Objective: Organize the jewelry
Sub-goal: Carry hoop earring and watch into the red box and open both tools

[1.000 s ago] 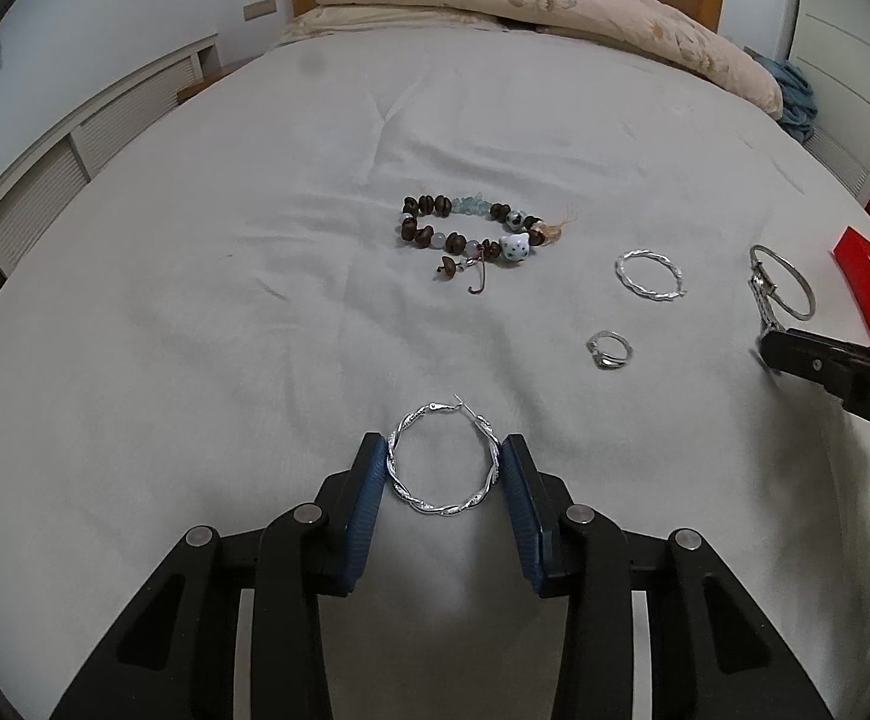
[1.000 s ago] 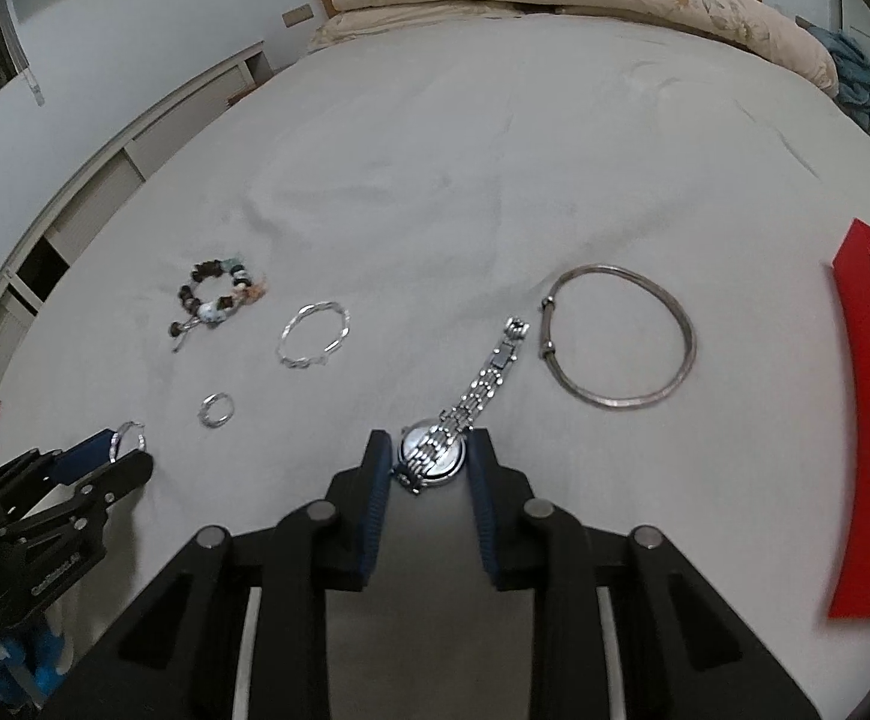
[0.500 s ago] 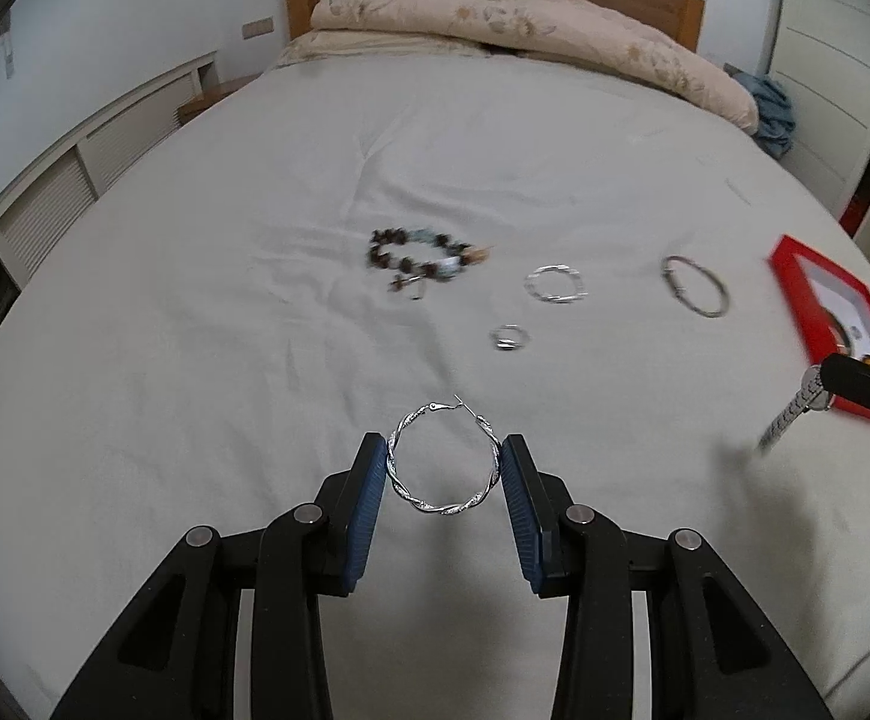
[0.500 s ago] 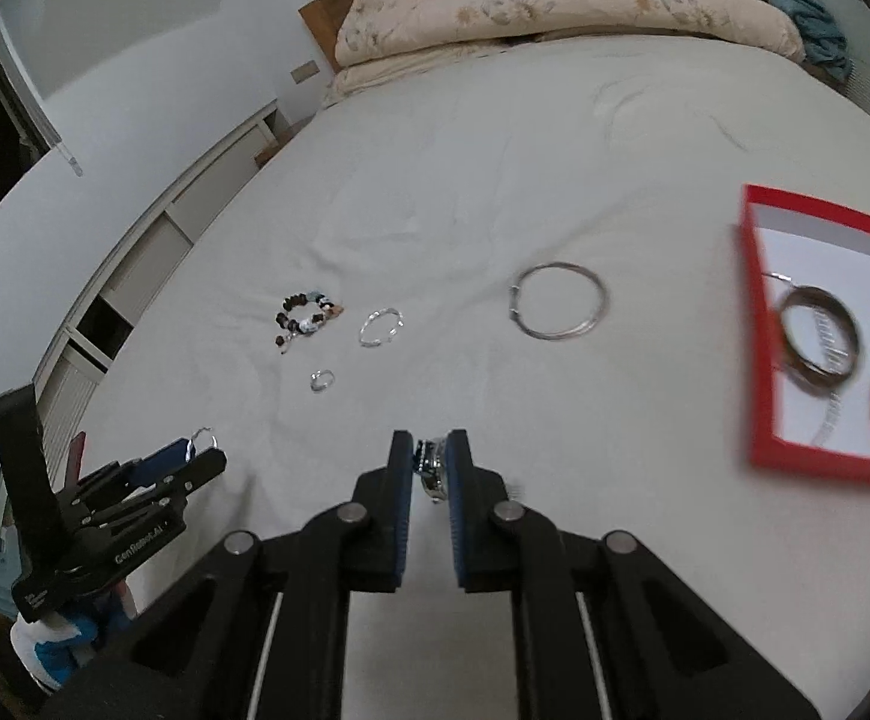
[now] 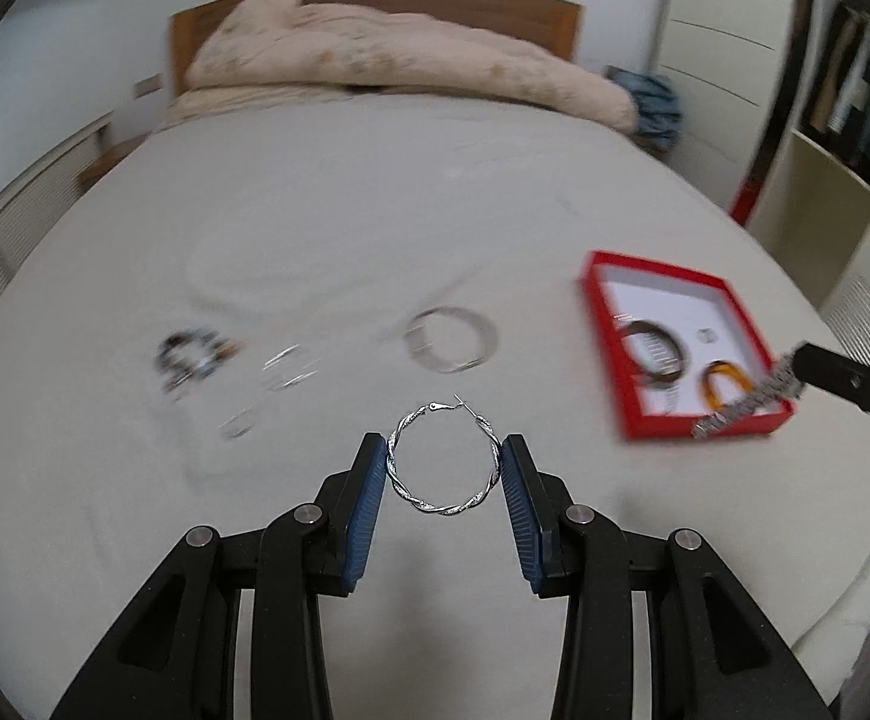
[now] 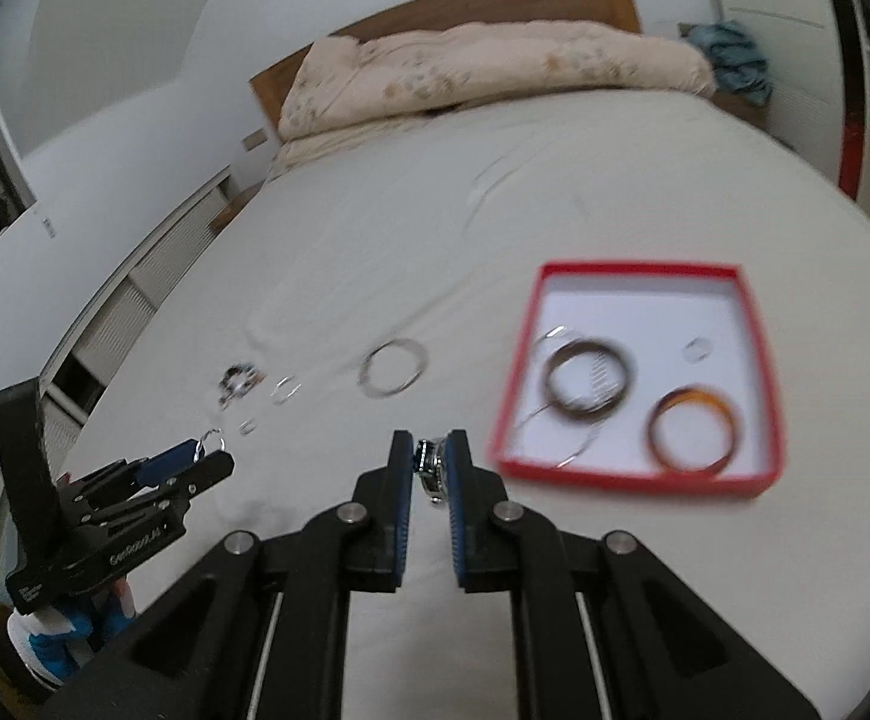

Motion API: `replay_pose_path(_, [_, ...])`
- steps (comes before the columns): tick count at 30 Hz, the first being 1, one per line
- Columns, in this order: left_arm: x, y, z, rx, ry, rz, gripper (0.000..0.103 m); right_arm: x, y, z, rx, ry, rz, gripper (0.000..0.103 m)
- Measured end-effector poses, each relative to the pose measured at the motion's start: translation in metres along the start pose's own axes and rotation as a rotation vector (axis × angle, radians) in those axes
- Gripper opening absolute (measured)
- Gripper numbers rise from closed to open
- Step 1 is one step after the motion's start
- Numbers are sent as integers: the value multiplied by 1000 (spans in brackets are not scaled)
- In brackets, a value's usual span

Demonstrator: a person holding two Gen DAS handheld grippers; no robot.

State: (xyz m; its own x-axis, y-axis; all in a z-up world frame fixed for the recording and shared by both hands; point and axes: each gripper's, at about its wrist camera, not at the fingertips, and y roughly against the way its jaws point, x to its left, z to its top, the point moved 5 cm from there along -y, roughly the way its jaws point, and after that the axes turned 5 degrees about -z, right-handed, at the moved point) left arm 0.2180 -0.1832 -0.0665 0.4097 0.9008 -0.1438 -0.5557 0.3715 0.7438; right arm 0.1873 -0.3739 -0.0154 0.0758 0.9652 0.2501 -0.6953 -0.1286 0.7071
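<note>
My left gripper (image 5: 442, 461) is shut on a twisted silver hoop earring (image 5: 441, 461) and holds it above the bed. My right gripper (image 6: 430, 459) is shut on a silver watch (image 6: 431, 468); in the left wrist view the watch band (image 5: 747, 399) hangs from it over the near edge of the red box (image 5: 600, 312). The red box (image 6: 759, 336) holds a dark bangle (image 6: 588, 375), an amber bangle (image 6: 693, 429) and a small ring (image 6: 698, 350). A silver bangle (image 5: 452, 339), a twisted hoop (image 5: 288, 367), a ring (image 5: 237, 423) and a beaded bracelet (image 5: 195, 355) lie on the sheet.
The white bed sheet (image 5: 375, 210) spreads around the jewelry. A folded beige duvet (image 5: 387, 66) lies at the headboard. White shelving (image 5: 843, 138) stands to the right. The left gripper also shows at the left of the right wrist view (image 6: 207, 450).
Both grippers have lifted off the bed and swung right with their pieces. The watch left the sheet and now hangs by the red box, which has come into fuller view.
</note>
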Motion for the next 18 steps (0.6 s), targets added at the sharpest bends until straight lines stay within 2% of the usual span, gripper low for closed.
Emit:
replay_pose_path(4, [-53, -27, 28, 1, -72, -62, 39, -39, -2, 24, -26, 5, -55, 10])
replay_pose_path(8, [-103, -73, 59, 19, -137, -104, 39, -84, -30, 45, -21, 1, -110, 10])
replay_pose_path(12, [-137, -131, 87, 51, -176, -106, 39, -122, -69, 64, 1, 1, -147, 10])
replay_pose_path(18, [-158, -212, 115, 105, -214, -66, 39, -168, -125, 81, 42, -16, -187, 10])
